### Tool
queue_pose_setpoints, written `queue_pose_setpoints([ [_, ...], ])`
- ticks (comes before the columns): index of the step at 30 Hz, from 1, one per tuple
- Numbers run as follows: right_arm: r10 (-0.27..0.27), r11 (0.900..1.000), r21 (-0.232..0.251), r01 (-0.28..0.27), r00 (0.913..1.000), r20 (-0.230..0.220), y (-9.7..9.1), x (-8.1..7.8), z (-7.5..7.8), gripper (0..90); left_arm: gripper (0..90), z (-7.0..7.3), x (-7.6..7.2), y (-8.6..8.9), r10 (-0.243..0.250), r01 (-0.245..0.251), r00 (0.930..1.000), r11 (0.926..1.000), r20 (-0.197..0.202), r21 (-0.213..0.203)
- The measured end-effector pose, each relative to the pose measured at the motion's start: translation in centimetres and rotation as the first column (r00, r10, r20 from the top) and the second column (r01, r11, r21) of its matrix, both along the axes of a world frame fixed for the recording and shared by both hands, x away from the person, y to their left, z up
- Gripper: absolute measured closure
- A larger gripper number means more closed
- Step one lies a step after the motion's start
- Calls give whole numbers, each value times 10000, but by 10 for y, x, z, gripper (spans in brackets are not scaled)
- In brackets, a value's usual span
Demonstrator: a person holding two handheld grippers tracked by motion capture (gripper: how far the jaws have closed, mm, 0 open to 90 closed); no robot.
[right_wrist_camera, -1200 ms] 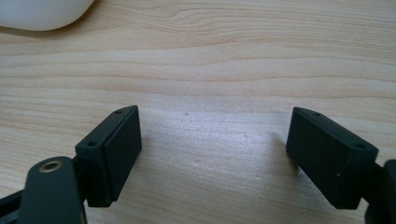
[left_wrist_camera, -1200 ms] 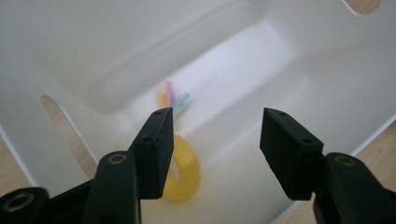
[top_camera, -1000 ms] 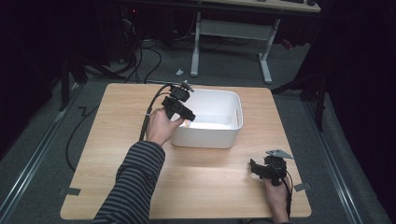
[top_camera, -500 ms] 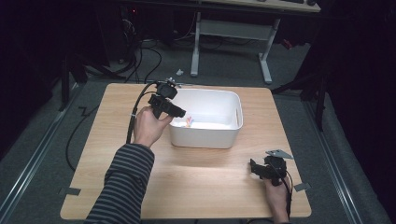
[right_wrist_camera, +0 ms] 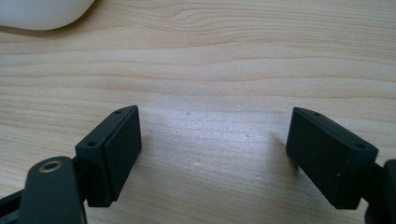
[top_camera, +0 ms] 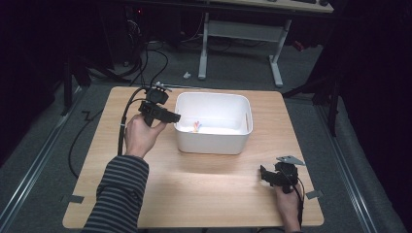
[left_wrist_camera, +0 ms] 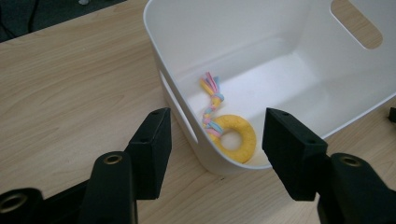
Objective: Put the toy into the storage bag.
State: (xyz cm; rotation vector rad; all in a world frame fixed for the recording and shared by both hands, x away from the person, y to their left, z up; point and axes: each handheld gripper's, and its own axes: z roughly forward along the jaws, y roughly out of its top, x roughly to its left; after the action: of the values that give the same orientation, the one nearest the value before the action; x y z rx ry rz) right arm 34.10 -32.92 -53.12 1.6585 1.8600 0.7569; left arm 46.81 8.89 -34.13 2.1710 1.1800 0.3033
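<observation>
Ring toy (left_wrist_camera: 232, 138) lies inside white tub (top_camera: 212, 141), near its left wall. Left gripper (top_camera: 171, 118), empty and half open, has backed off the rim toward the table's left — drop looks finished. Right gripper (right_wrist_camera: 212, 154) rests open, empty.

One white bin (top_camera: 213, 138) stands on one wooden tabletop (top_camera: 194, 194); inside the bin lies one yellow ring toy (left_wrist_camera: 232, 136) with a rope tail. Two black tools flank the bin: left tool (top_camera: 167, 118), right tool (top_camera: 265, 175)
</observation>
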Motion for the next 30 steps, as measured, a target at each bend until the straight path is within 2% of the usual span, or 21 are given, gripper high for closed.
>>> queue_pose_setpoints([
  [3,1,10000,-2,-1,10000,0,0,0,0,181,427,-1,-4,8,131,-130,9999,9999,12,-84],
  [8,5,10000,-1,-5,10000,0,0,0,0,181,425,-4,-10,22,341,-341,9994,9994,-31,58],
  [14,-11,10000,17,11,10000,-9,0,0,0,181,424,-6,-17,41,745,-745,9972,9971,10,-169],
  [23,-15,10000,18,15,10000,-9,0,0,0,181,421,-19,-24,61,1188,-1192,9928,9921,-137,-378],
  [27,-14,10000,20,14,10000,-8,0,0,0,181,416,-24,-28,69,1343,-1346,9908,9906,-145,-254],
  [30,-4,10000,9,4,10000,0,0,0,0,181,416,-29,-31,74,1438,-1443,9894,9890,-196,-312],
])
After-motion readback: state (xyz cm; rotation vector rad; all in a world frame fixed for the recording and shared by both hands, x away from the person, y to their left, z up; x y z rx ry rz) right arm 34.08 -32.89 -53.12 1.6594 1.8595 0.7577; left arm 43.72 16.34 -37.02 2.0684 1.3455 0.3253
